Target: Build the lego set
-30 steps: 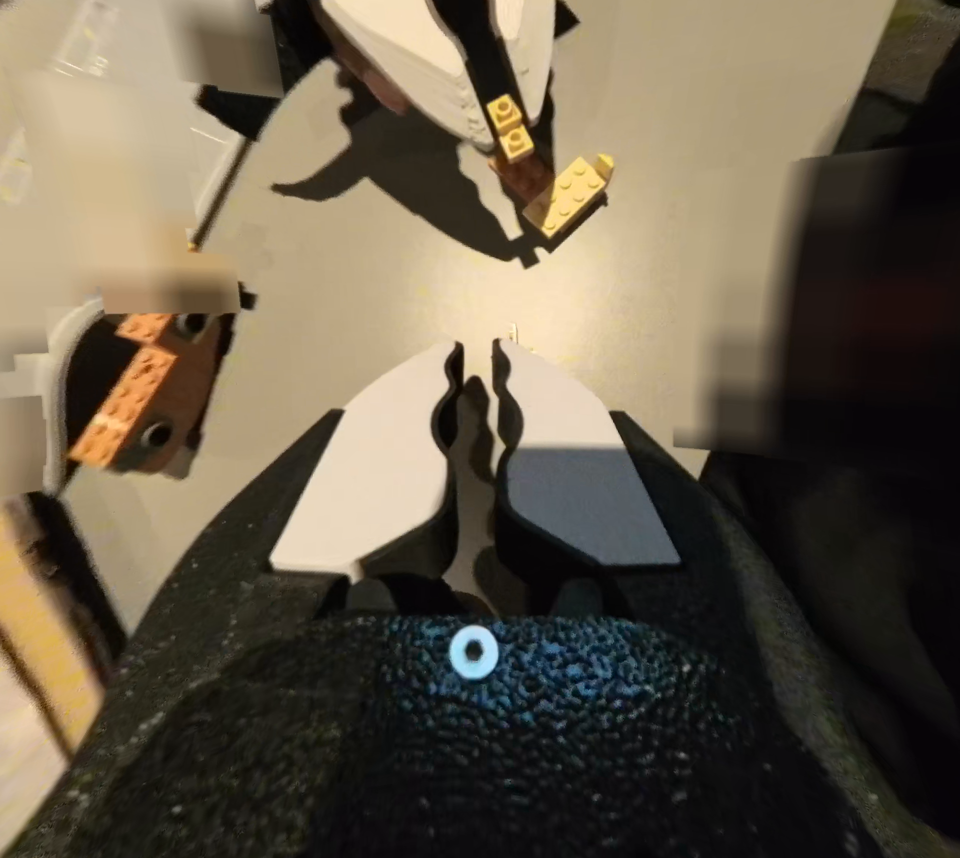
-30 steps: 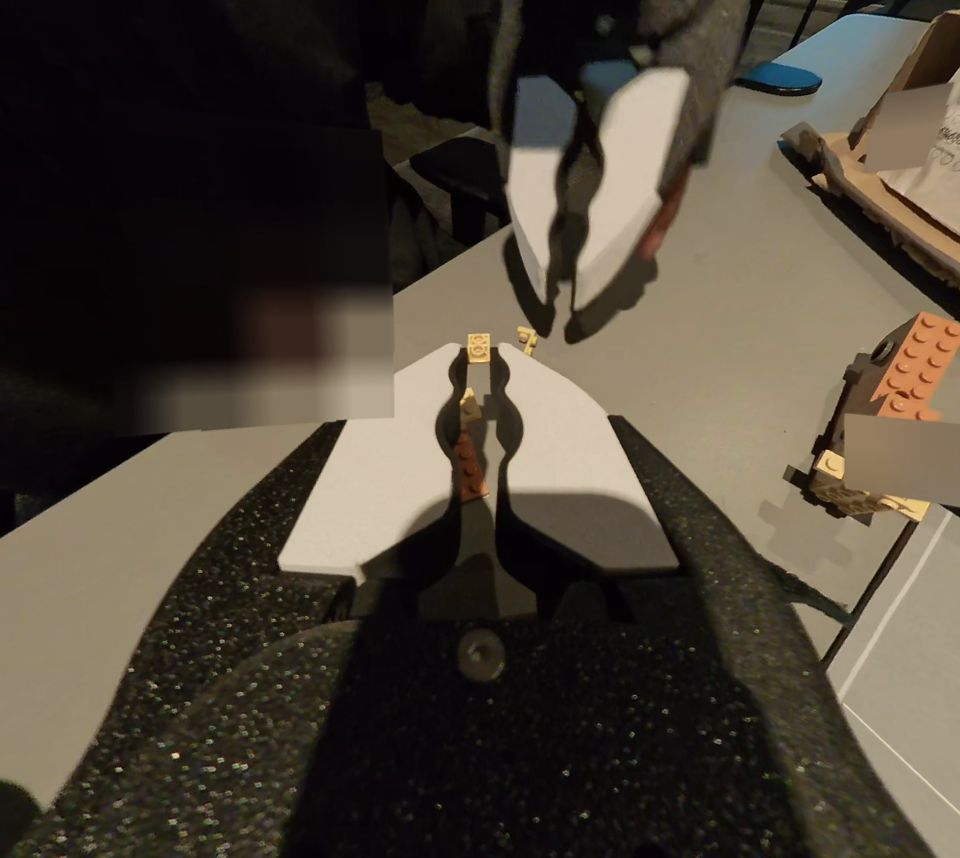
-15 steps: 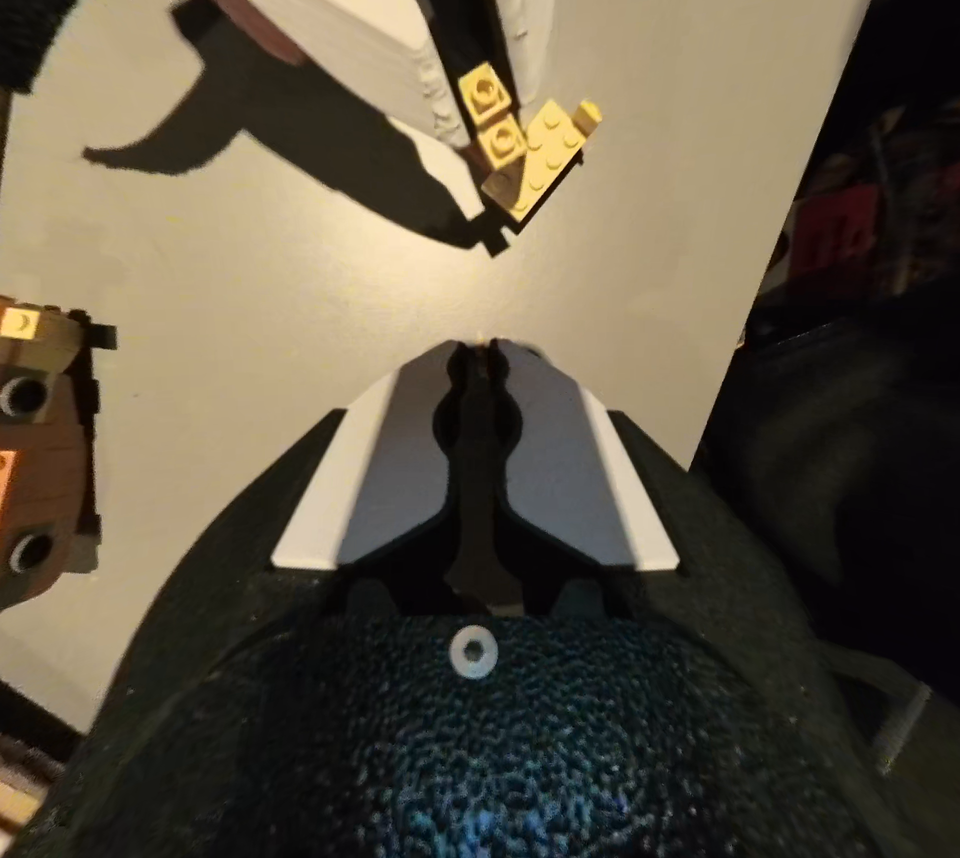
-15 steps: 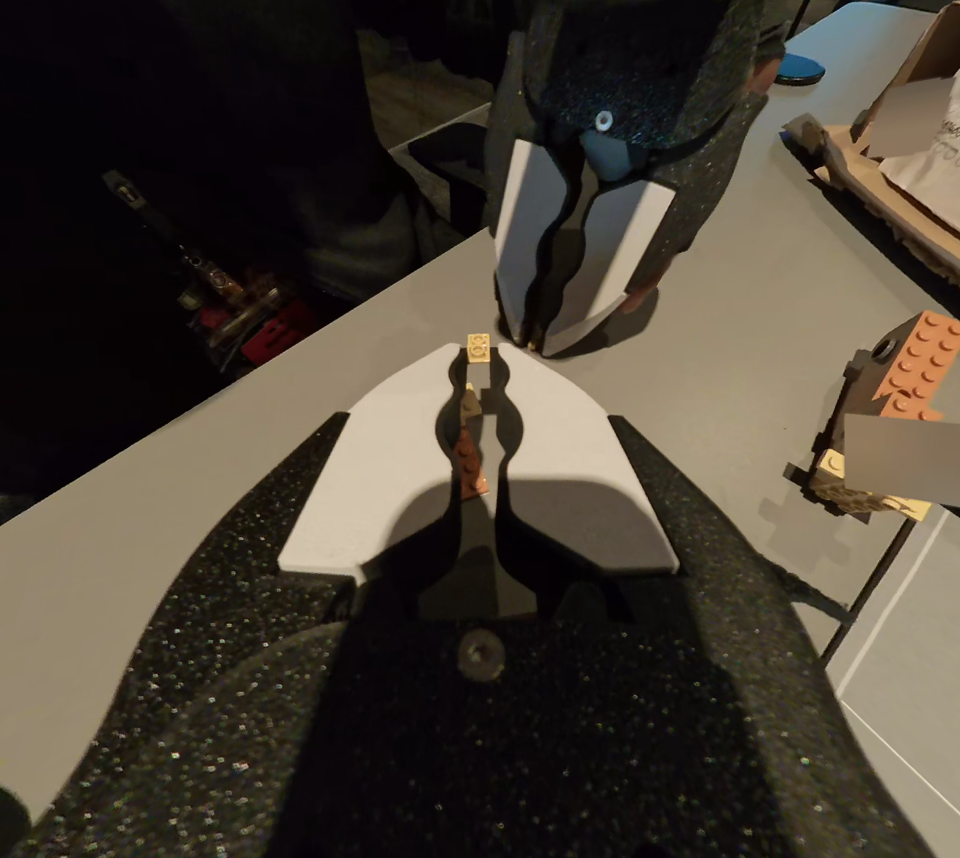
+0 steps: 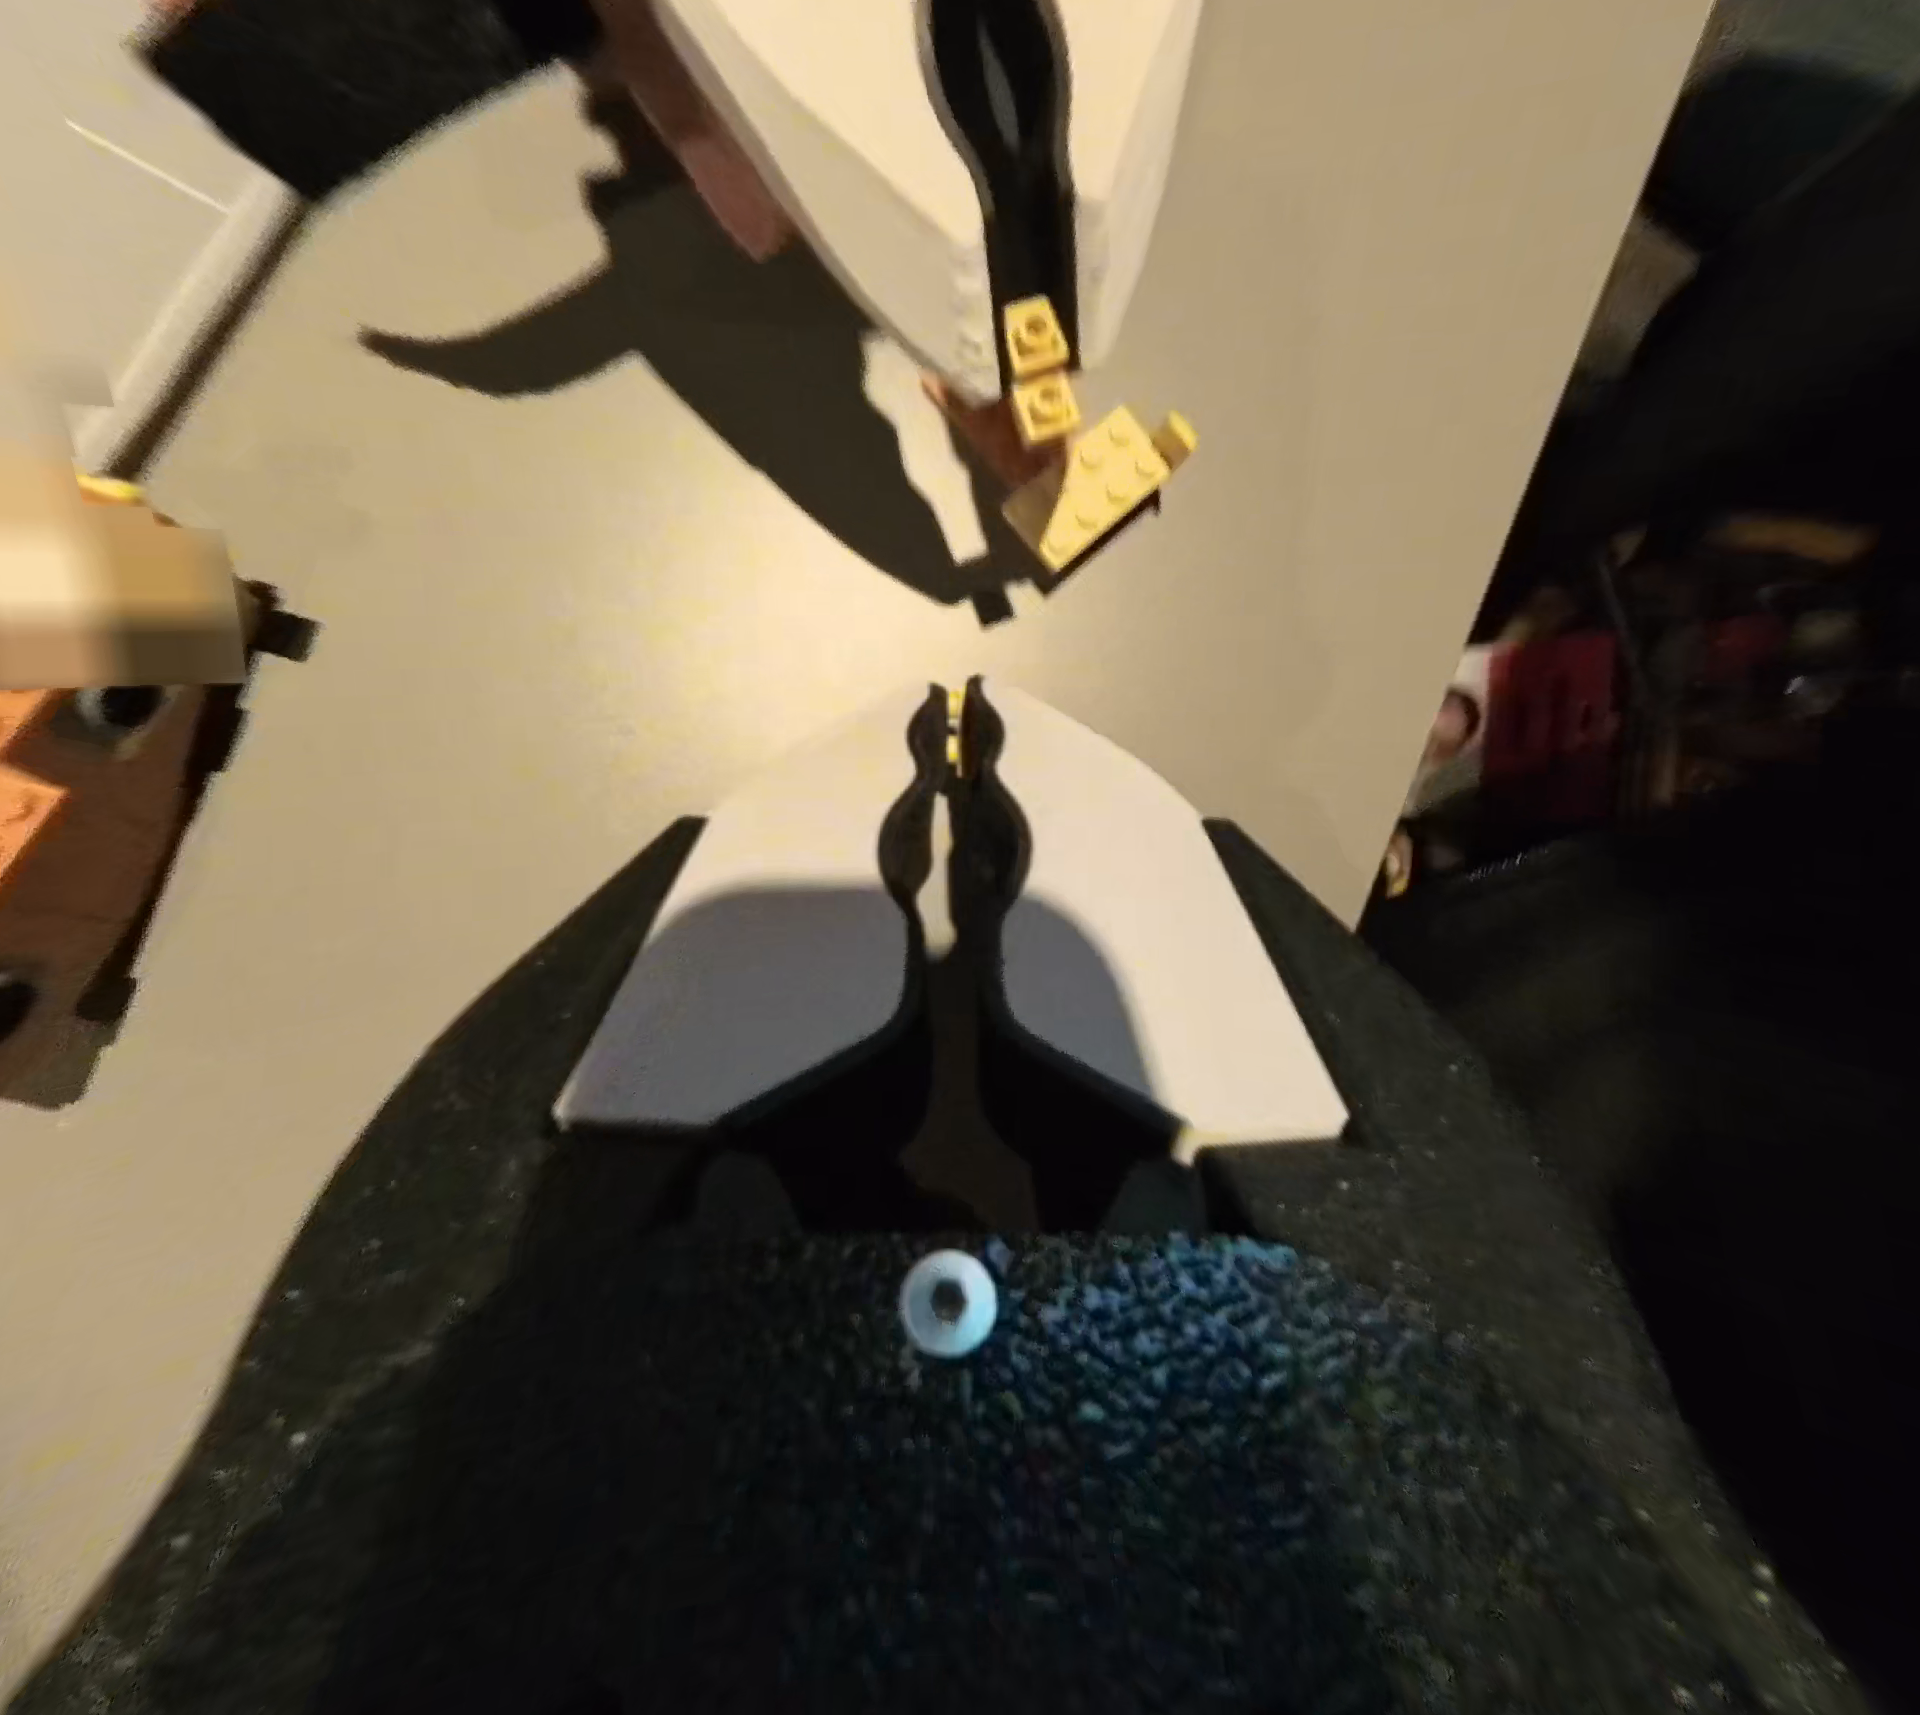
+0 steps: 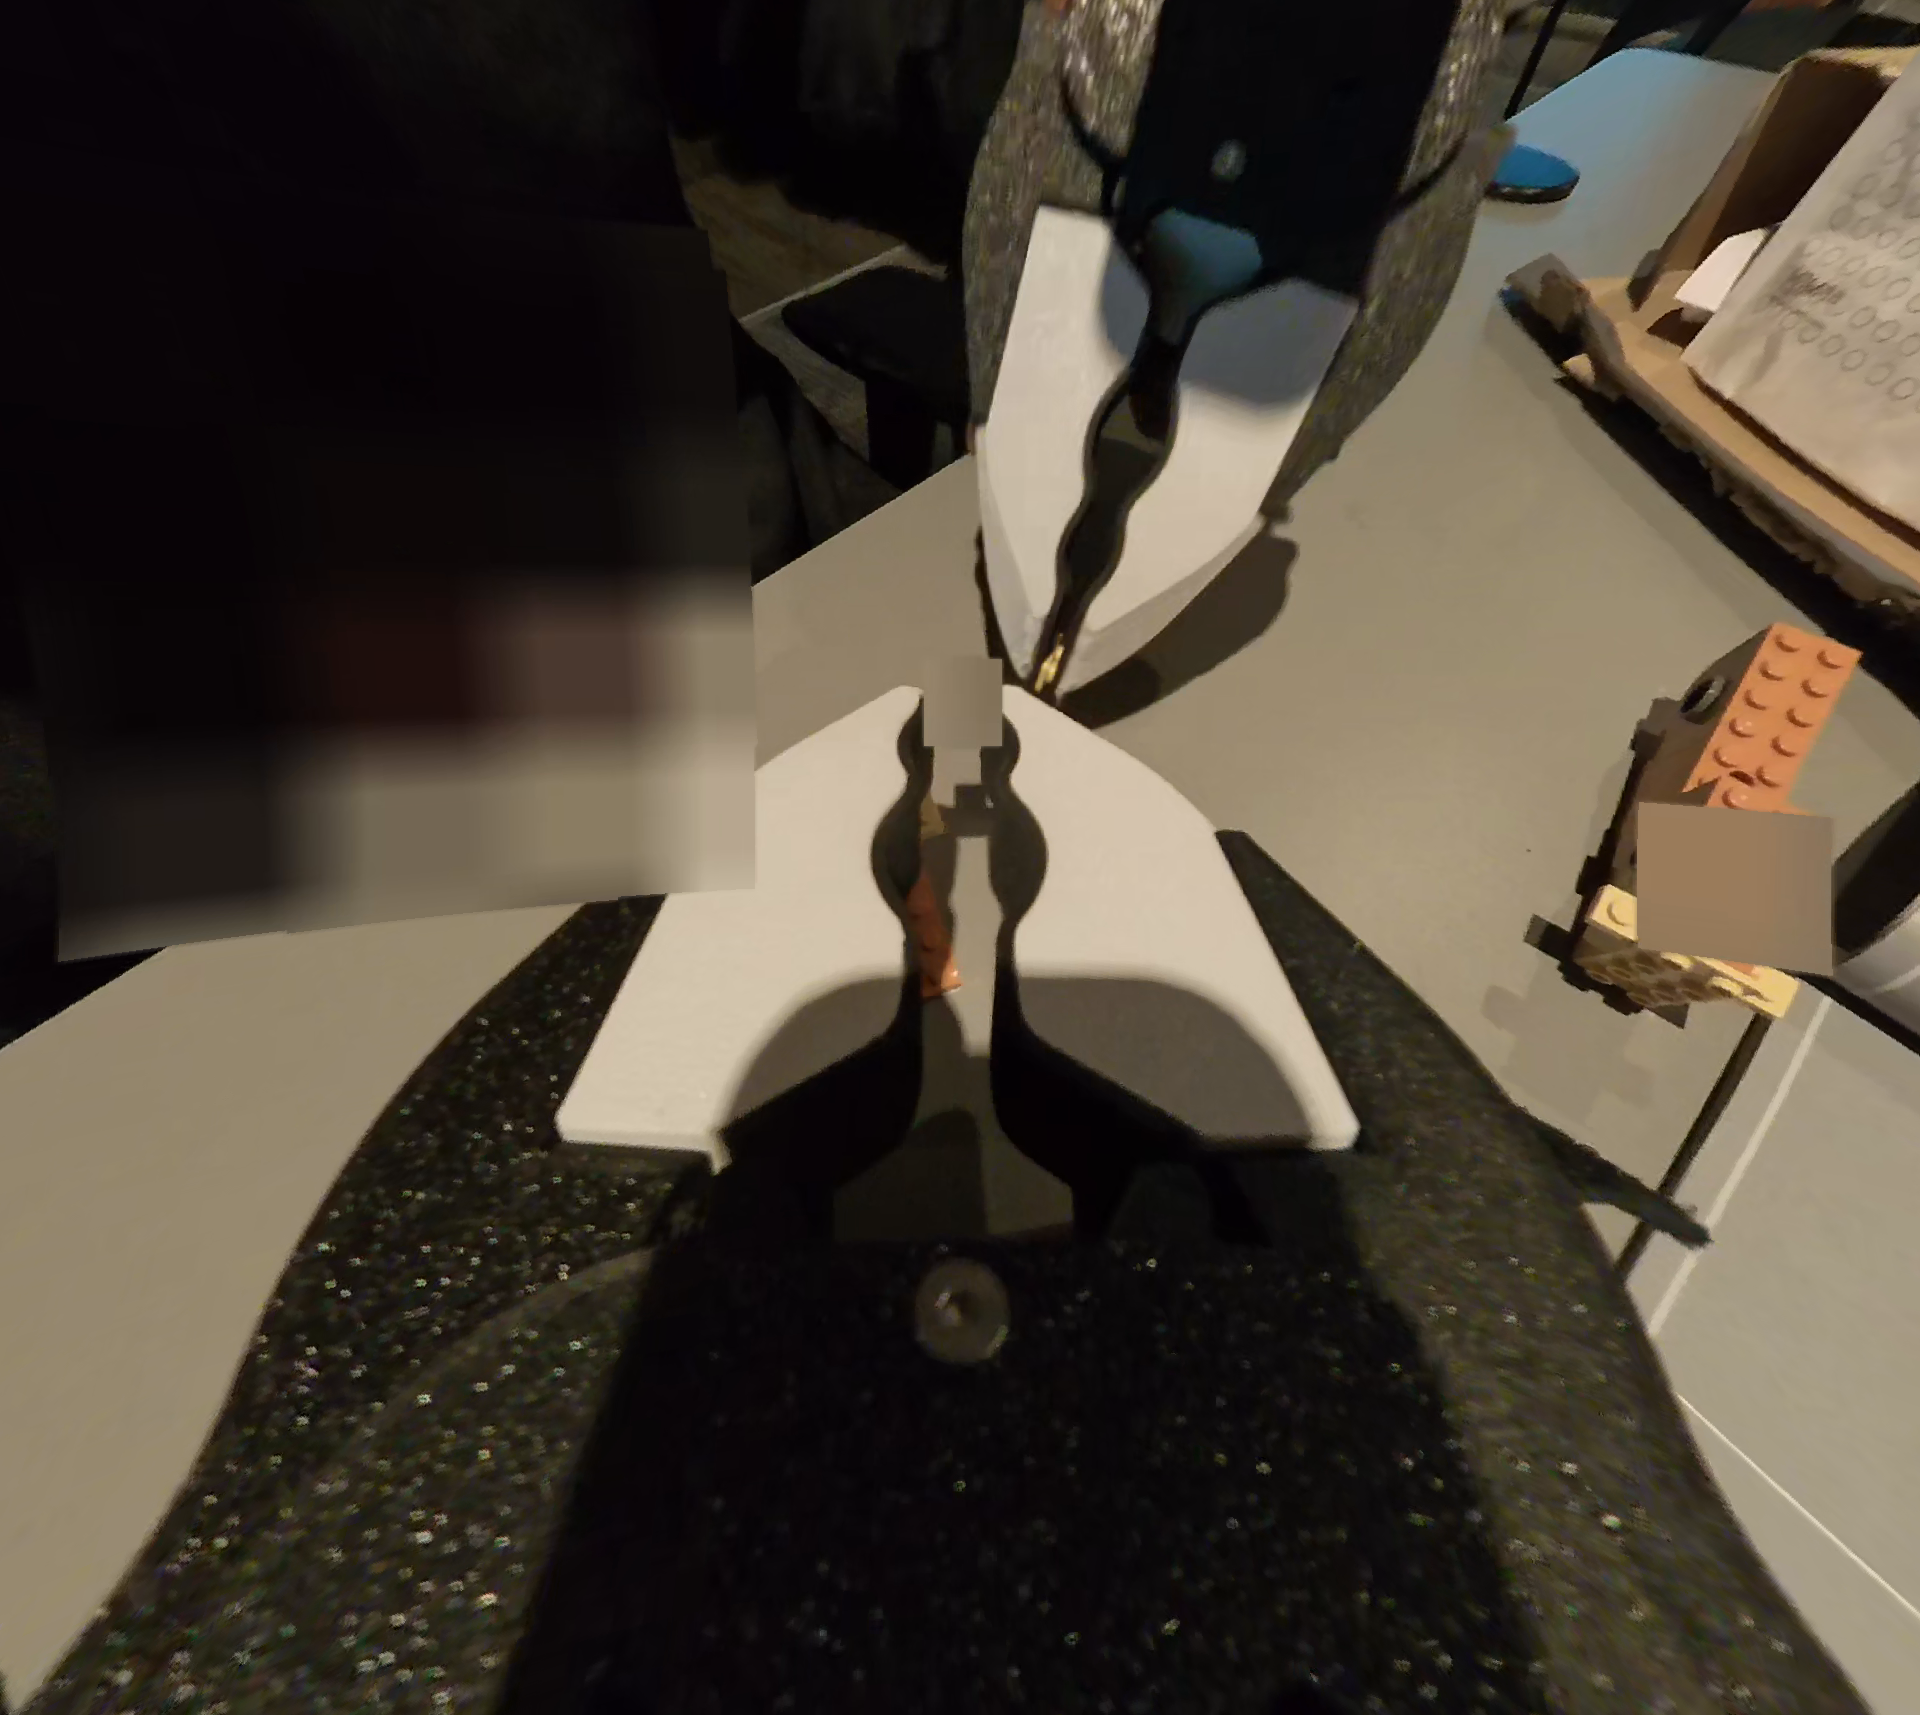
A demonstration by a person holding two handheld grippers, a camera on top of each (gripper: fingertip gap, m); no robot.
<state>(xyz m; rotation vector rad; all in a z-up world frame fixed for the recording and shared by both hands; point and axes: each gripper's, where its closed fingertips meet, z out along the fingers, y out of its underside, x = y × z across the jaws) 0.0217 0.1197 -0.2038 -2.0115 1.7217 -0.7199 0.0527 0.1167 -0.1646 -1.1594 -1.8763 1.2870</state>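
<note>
Left gripper (image 5: 958, 699) jaws nearly together, pinching tiny yellow piece (image 5: 954, 723) at tips, raised above grey table (image 5: 540, 605). Right gripper (image 5: 1039, 361) opposite, jaws narrow, clamped on small lego assembly (image 5: 1091, 470): yellow studded plates over brown piece, hanging past tips toward left gripper, apart from it. Larger brown-and-orange lego build (image 6: 1756, 761) on table, well to side of both grippers. Cardboard box (image 6: 1766, 294) beyond build, at table's far edge.

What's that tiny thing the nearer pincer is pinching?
Start at the grey table. Just above it, the left gripper is shut on a tiny yellow piece. It is far smaller than the yellow-and-brown Lego cluster in the right gripper.
</note>
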